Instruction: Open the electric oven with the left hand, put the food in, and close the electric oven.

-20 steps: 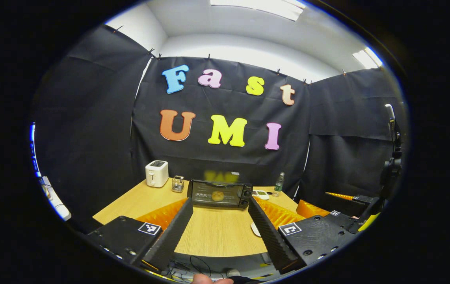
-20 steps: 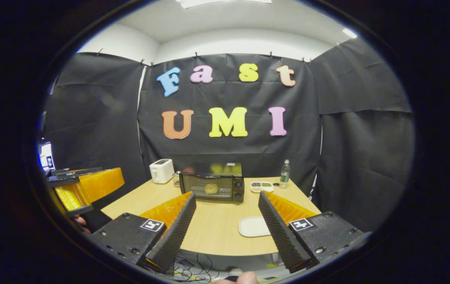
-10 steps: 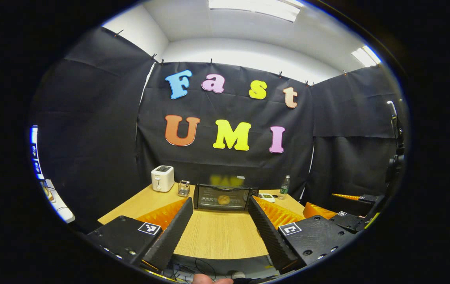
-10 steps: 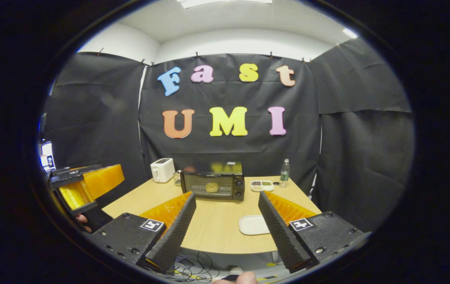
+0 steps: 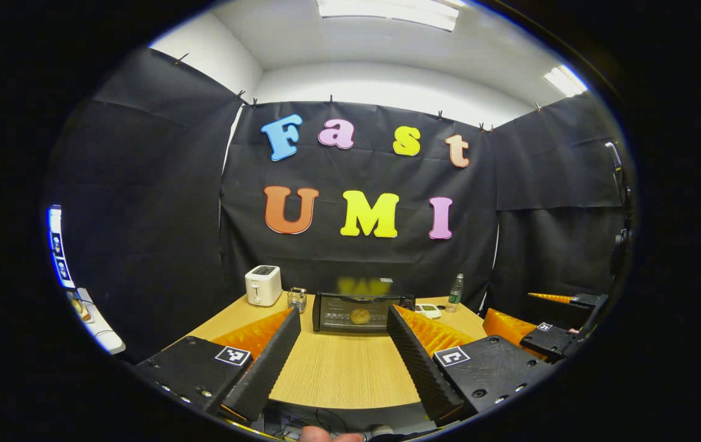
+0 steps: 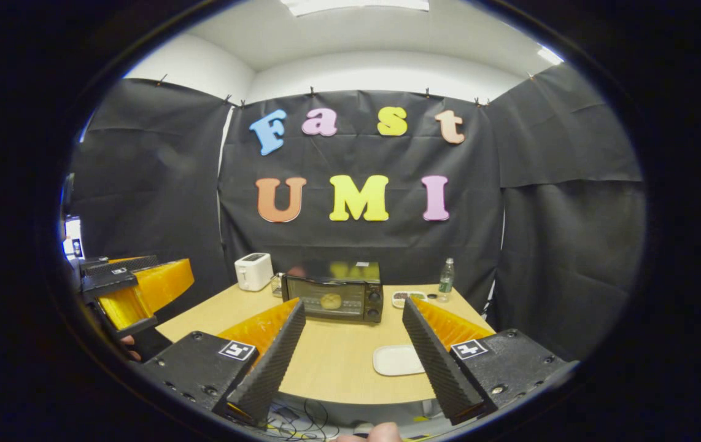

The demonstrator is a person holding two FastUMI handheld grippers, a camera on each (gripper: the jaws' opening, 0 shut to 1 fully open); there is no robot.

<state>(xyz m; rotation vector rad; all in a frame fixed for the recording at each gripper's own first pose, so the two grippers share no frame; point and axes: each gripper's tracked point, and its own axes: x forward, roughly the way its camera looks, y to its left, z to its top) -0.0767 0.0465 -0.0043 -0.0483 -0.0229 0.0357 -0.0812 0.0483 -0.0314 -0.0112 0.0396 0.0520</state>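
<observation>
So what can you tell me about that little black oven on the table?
The small black electric oven is a boxy countertop one with a glass door, shut, and two round knobs stacked on its right side. It stands upright at the far side of the light wooden table, near the black cloth wall. A round golden bun shows inside through the glass. Neither gripper touches it.

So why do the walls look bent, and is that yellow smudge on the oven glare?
Fisheye lenses bow both gripper views. In the right gripper view, the electric oven top mirrors the wall as a yellow blur; in the left gripper view, ceiling lights blow out white.
</observation>
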